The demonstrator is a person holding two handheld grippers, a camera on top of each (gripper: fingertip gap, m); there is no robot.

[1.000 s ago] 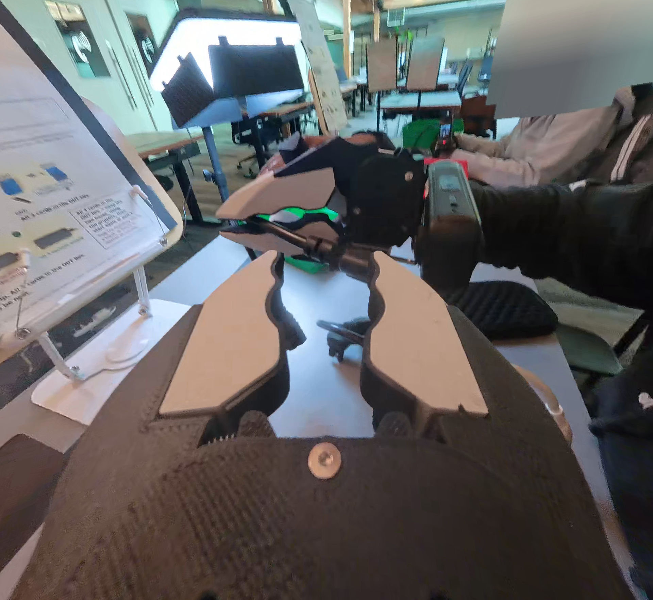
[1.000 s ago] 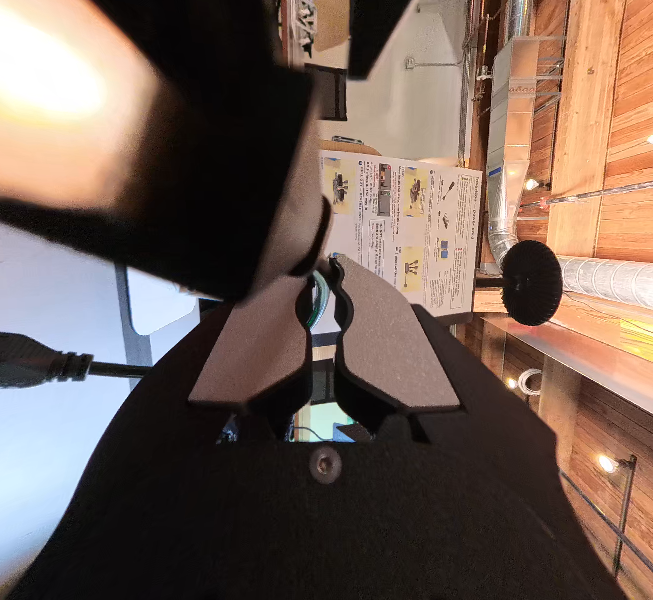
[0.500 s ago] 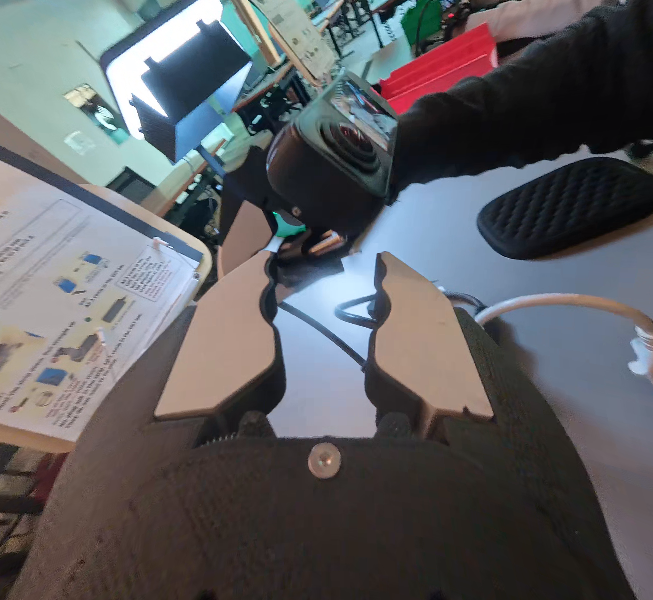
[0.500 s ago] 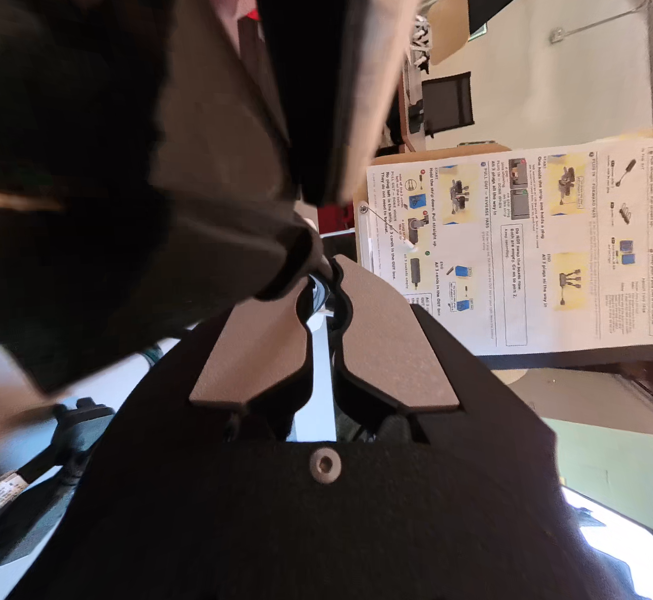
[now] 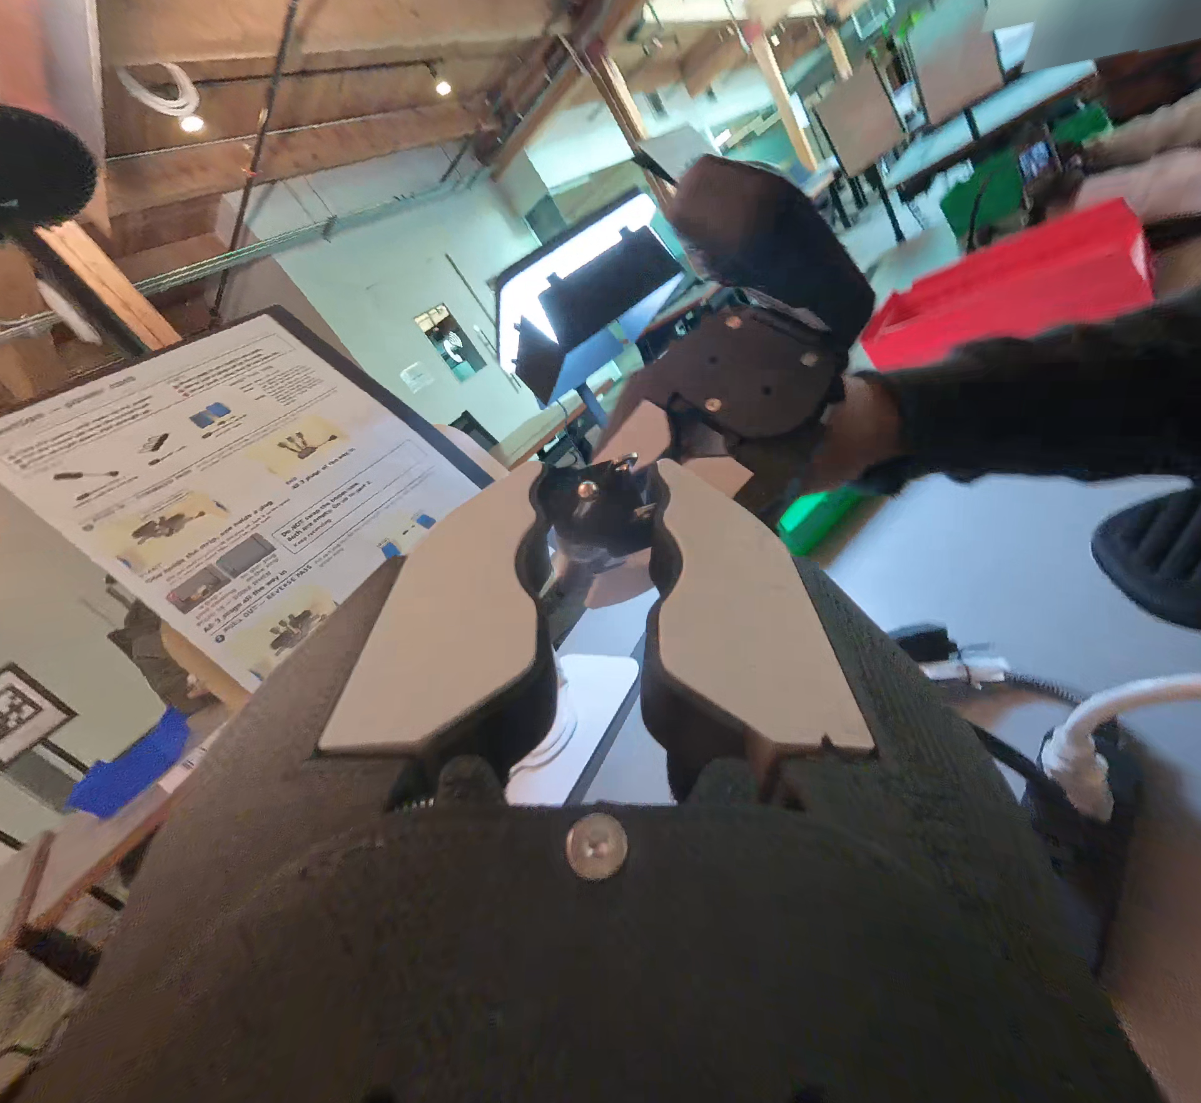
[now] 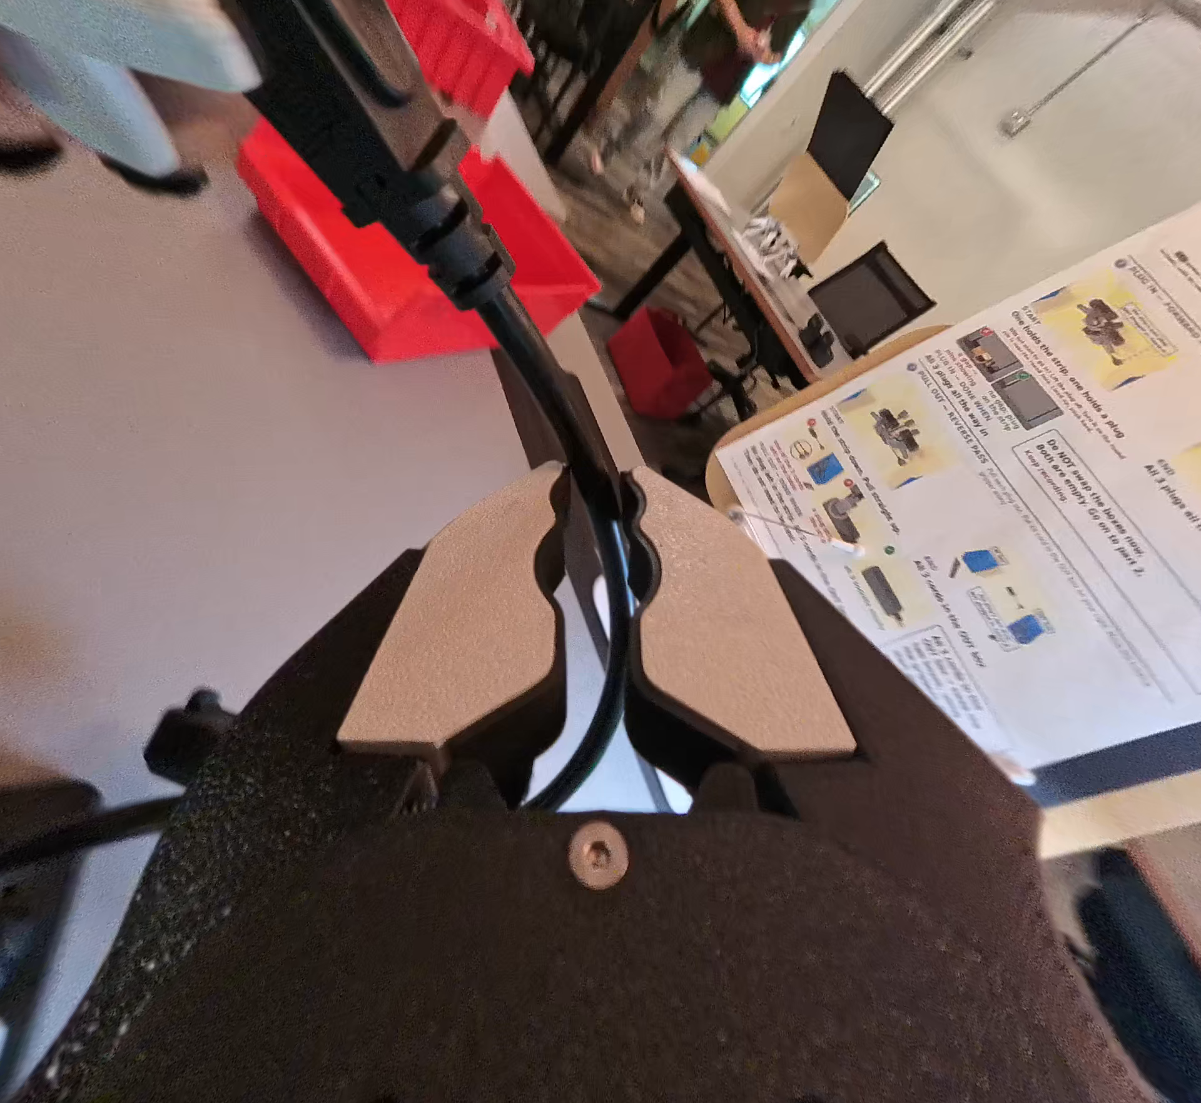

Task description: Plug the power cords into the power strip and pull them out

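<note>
My left gripper (image 5: pixel 598 510) is clamped on a black plug (image 5: pixel 601 513), pinched at the fingertips with its metal prongs pointing away from me and a little upward, along the line of my fingers. So the plug's long axis runs straight out ahead of that hand, which I judge is how it must be aimed into a socket.

My right gripper (image 6: pixel 594 497) is nearly closed around the black cord (image 6: pixel 552 383). The cord runs back between the fingers and forward and up-left to the plug's ribbed collar (image 6: pixel 455 240). Whether the tips actually pinch the cord or only ring it loosely, I cannot tell. In the left view the right gripper (image 5: pixel 689 454) sits just beyond the plug, slightly to its right, so the two are very close together.

The power strip itself I cannot pick out with certainty in either view. A white cable (image 5: pixel 1092 721) and some dark shapes lie low to the right of my left gripper on the grey table (image 5: pixel 975 558), and that is where I would look for it. If so, the left hand, already holding the plug, must tip the prongs down and to the right, while the right lets the cord slide. A red bin (image 6: pixel 390 266) stands ahead-left of my right gripper; an instruction sheet (image 6: pixel 975 519) leans to its right.
</note>
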